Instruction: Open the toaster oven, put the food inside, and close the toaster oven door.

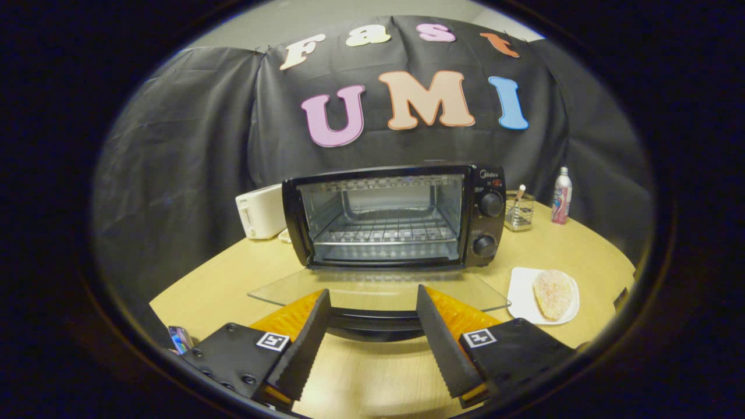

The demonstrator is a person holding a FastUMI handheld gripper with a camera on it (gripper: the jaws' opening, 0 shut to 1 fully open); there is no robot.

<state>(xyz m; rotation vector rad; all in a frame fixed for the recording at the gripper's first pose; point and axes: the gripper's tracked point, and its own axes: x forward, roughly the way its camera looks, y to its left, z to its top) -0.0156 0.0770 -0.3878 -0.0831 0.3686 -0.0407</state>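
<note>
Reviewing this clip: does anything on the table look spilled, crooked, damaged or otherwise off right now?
Nothing stands out. The toaster oven sits square with its glass door folded down flat and its rack empty. The food lies on its white plate beside the door. The tool is open, its fingers either side of the door handle.

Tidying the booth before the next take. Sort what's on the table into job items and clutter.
Job: toaster oven, glass door folded down, handle between the open tool fingers; food on white plate.

Clutter: white toaster, wire basket, bottle.
</note>
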